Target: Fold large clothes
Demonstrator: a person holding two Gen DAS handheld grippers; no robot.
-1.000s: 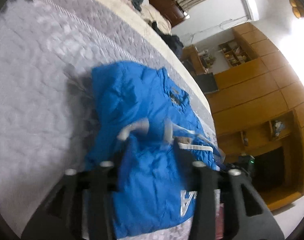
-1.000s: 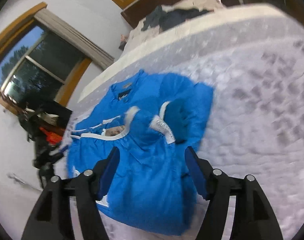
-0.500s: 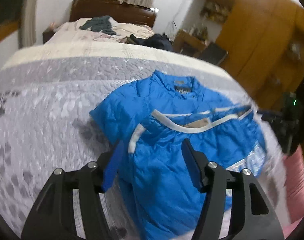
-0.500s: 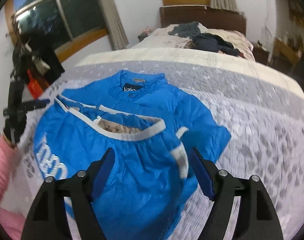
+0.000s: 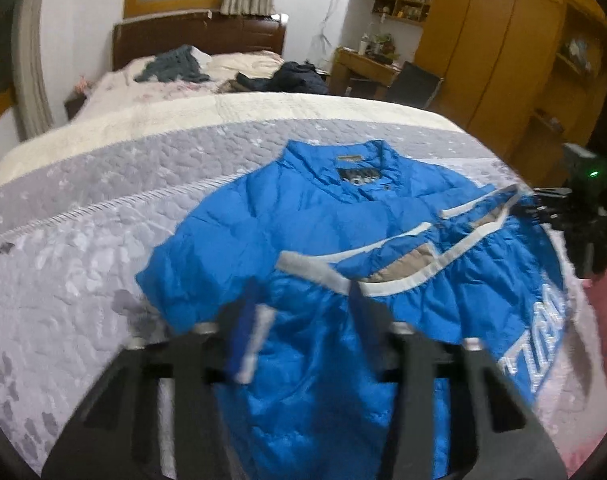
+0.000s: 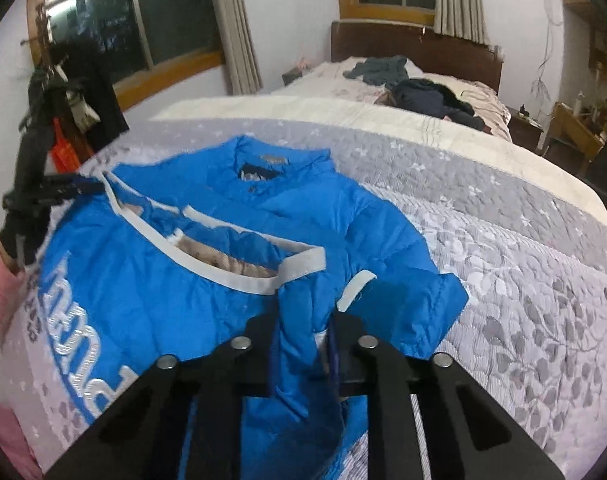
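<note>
Blue jacket (image 6: pixel 239 248) spread on the grey quilt (image 6: pixel 523 280), both grippers at its 6 o'clock edge.
Right gripper (image 6: pixel 303 344) is clamped on a fold of jacket; left gripper (image 5: pixel 303 320) has jaws apart, straddling blue fabric.

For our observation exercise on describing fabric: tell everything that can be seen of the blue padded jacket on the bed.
The bright blue padded jacket looks puffy and slightly shiny, with white trim, a beige lining, a collar label and large white lettering. It lies partly folded on the grey floral quilt, collar toward the headboard. The right gripper pinches a fold of it; the left gripper stands over it, jaws apart.
</note>
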